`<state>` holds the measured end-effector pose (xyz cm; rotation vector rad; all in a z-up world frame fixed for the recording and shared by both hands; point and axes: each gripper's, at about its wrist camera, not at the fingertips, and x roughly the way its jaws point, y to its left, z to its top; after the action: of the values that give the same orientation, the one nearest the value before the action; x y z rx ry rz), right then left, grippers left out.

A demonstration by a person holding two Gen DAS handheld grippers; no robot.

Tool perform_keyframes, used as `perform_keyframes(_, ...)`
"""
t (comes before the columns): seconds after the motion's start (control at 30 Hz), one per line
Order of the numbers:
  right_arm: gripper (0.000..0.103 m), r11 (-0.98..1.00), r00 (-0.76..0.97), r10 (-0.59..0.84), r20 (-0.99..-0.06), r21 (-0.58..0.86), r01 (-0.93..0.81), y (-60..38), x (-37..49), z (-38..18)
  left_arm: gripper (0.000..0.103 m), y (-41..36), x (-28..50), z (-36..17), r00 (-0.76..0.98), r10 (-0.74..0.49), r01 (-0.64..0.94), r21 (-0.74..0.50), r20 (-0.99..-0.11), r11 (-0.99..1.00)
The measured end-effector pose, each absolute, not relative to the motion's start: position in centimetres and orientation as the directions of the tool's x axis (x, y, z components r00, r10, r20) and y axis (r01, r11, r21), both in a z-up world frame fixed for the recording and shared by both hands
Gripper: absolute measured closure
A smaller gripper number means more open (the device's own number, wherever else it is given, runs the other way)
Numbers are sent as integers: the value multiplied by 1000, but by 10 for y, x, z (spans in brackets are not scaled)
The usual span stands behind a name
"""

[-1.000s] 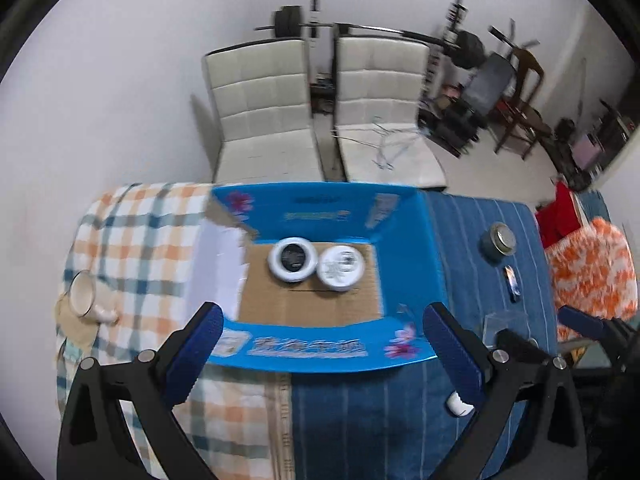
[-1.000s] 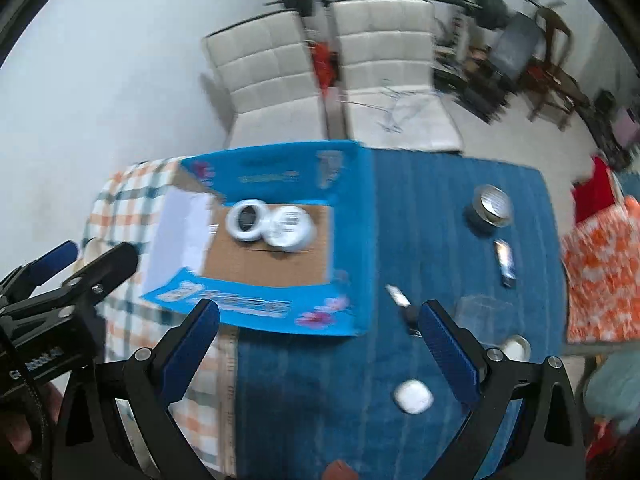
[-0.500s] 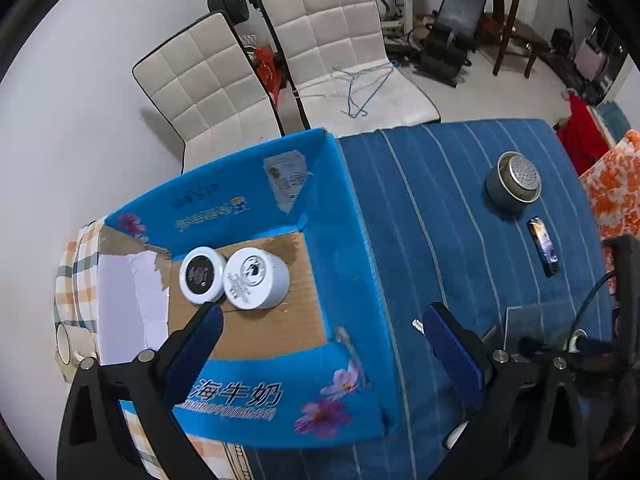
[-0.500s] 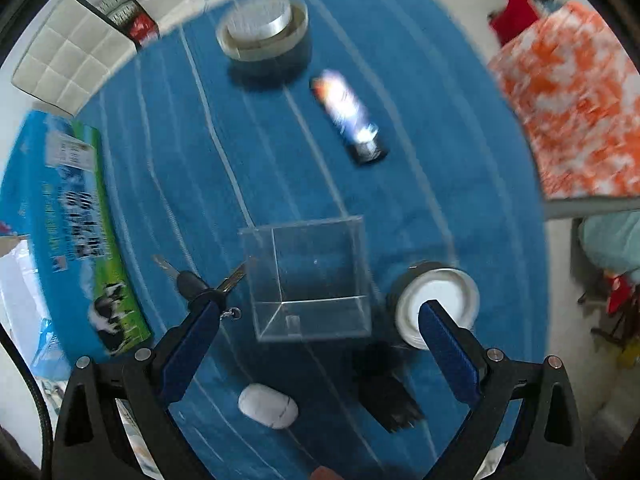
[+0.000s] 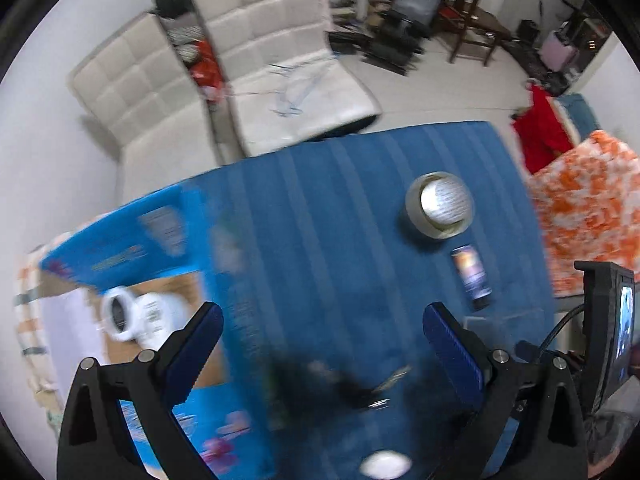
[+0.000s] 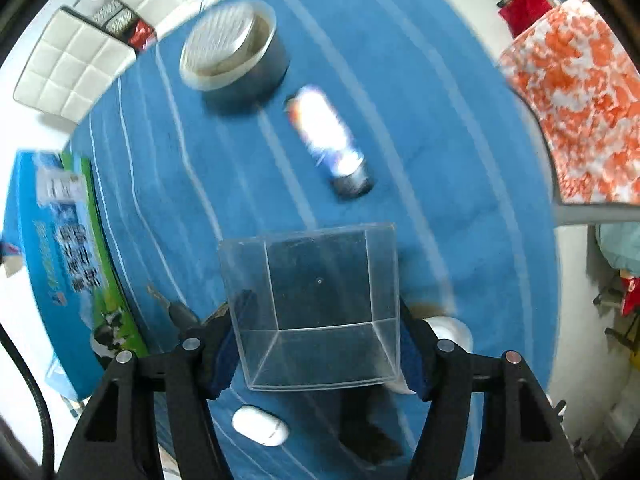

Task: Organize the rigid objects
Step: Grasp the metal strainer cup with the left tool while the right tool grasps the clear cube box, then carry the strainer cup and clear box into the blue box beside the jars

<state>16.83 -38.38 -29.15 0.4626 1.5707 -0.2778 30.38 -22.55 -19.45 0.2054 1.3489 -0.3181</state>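
My right gripper (image 6: 320, 344) has its blue pads against both side walls of a clear plastic box (image 6: 316, 308), shut on it above the blue tablecloth (image 6: 460, 128). My left gripper (image 5: 320, 340) is open and empty above the cloth. A blue cardboard box (image 5: 132, 240) at the left holds two white round jars (image 5: 136, 316). On the cloth lie a round tin (image 5: 440, 204), also in the right wrist view (image 6: 232, 52), a small printed tube (image 5: 472, 276) (image 6: 328, 140), keys (image 5: 372, 388) and a white oval case (image 6: 260, 426) (image 5: 384, 464).
Two white padded chairs (image 5: 240, 80) stand behind the table. An orange patterned cloth (image 6: 580, 92) lies at the right edge. A white lid (image 6: 448, 332) sits partly hidden behind my right gripper's finger. Gym gear and a wooden chair (image 5: 468, 12) fill the back of the room.
My right gripper has come down and closed on the clear box. My left gripper has swung right, from the blue cardboard box toward the tin and tube.
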Motion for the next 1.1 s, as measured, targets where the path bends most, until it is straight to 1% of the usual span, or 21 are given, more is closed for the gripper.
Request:
perform_keyframes(0.1, 35, 875, 12, 83, -996, 79, 478, -415, 180, -284, 1, -258, 330, -207, 87, -194, 339, -154, -977, 928)
perform_keyframes(0.13, 35, 870, 17, 69, -997, 68, 489, -424, 185, -284, 1, -266, 338, -212, 67, -205, 333, -172, -976, 927)
perform_keyframes(0.2, 35, 862, 16, 45, -999, 47, 504, -450, 198, -286, 1, -287, 355, -223, 45, -199, 338, -173, -979, 925)
perform_keyframes(0.4, 35, 847, -5, 35, -999, 26, 530, -507, 234, -300, 1, -335, 385, -266, -37, -166, 367, -168, -985, 915)
perform_keyframes(0.57, 35, 849, -26, 39, -999, 19, 528, -514, 239, -315, 1, -354, 393, -303, -100, -116, 382, -146, -988, 913)
perform_keyframes(0.73, 35, 849, -34, 48, -998, 23, 528, -517, 240, -323, 1, -365, 393, -327, -136, -86, 393, -134, -987, 910)
perform_keyframes(0.77, 35, 850, -34, 47, -998, 22, 527, -519, 241, -325, 2, -366, 392, -329, -129, -78, 401, -124, -989, 908)
perform_keyframes(0.83, 35, 852, -35, 44, -998, 19, 523, -520, 243, -325, 32, -368, 390, -335, -129, -57, 419, -106, -990, 902)
perform_keyframes(0.93, 35, 854, -37, 40, -998, 15, 520, -519, 246, -325, 33, -370, 386, -332, -94, -33, 454, -72, -995, 888)
perform_keyframes(1.1, 35, 860, -44, 30, -999, 4, 510, -516, 249, -323, 34, -363, 383, -328, -63, -46, 443, -69, -997, 894)
